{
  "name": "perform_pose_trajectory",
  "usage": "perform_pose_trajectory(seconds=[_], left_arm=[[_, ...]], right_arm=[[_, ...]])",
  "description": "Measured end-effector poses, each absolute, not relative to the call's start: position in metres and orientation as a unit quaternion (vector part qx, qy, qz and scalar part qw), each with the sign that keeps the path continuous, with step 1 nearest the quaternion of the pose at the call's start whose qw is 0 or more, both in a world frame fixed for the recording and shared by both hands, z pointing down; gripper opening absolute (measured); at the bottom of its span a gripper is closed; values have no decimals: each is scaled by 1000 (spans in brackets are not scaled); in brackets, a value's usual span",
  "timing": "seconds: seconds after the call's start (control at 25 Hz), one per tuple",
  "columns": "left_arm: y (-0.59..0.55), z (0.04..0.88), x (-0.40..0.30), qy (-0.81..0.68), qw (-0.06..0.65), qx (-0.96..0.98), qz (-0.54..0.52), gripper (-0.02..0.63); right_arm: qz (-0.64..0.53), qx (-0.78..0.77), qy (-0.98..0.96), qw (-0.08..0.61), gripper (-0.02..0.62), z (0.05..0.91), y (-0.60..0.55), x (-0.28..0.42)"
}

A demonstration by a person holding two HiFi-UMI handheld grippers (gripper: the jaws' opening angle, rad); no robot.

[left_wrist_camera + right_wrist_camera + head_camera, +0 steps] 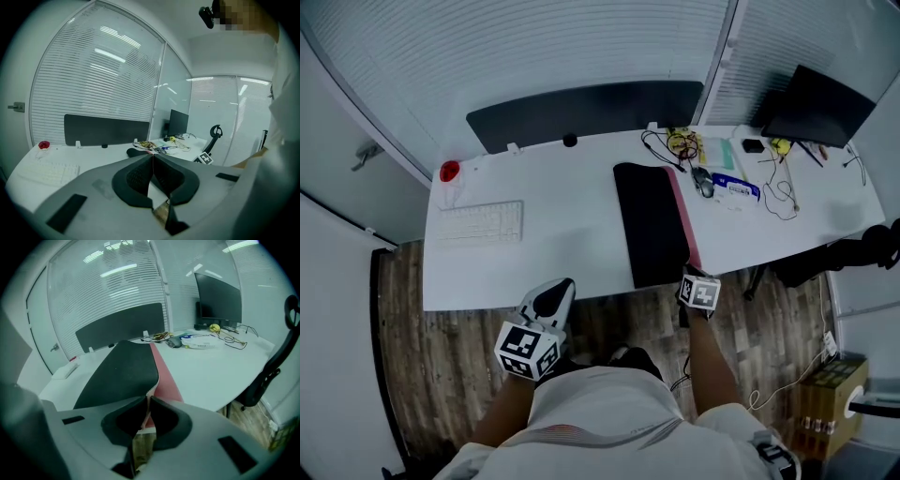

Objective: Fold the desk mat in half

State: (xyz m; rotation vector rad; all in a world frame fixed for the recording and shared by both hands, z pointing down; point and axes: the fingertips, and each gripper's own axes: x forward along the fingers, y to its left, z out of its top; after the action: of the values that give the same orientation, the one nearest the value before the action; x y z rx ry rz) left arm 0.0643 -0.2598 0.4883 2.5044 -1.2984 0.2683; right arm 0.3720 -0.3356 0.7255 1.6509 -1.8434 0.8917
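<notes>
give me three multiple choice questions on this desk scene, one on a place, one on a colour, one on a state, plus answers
1. Where does the white keyboard lie on the white desk?
A. left of the black folded desk mat
B. right of it
C. on top of it

2. What colour is the strip along the mat's right edge?
A. green
B. pink
C. yellow

3. How do the left gripper's jaws stand?
A. wide apart
B. closed on the keyboard
C. together, nothing between

Answers:
1 A, the head view shows the keyboard near the desk's left end.
2 B, a pink strip shows beside the black top.
3 C, the left gripper view shows the tips meeting.
</notes>
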Motion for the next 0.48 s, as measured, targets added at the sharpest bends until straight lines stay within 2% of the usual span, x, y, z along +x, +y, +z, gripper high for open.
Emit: perform_pose_trajectory(seconds=[0.24, 0.28, 0.32, 0.36, 0.4, 0.48], left_arm=[[-255, 485, 59, -453, 152, 873, 96, 15], [-255, 485, 58, -453, 152, 873, 96, 15], [-255, 483, 56, -453, 152, 873, 96, 15], [-256, 482, 54, -452, 151, 874, 94, 15], [-258, 480, 52, -451, 150, 875, 92, 15], [-263, 475, 47, -447, 144, 879, 86, 15]], right_arm=[[323, 626, -656, 270, 104, 730, -344, 400], [314, 635, -653, 268, 67, 724, -344, 402], [302, 644, -653, 260, 88, 714, -343, 404], [292, 649, -658, 244, 151, 702, -342, 402], [281, 652, -668, 224, 176, 690, -342, 398], [248, 650, -694, 183, 173, 657, -339, 382]])
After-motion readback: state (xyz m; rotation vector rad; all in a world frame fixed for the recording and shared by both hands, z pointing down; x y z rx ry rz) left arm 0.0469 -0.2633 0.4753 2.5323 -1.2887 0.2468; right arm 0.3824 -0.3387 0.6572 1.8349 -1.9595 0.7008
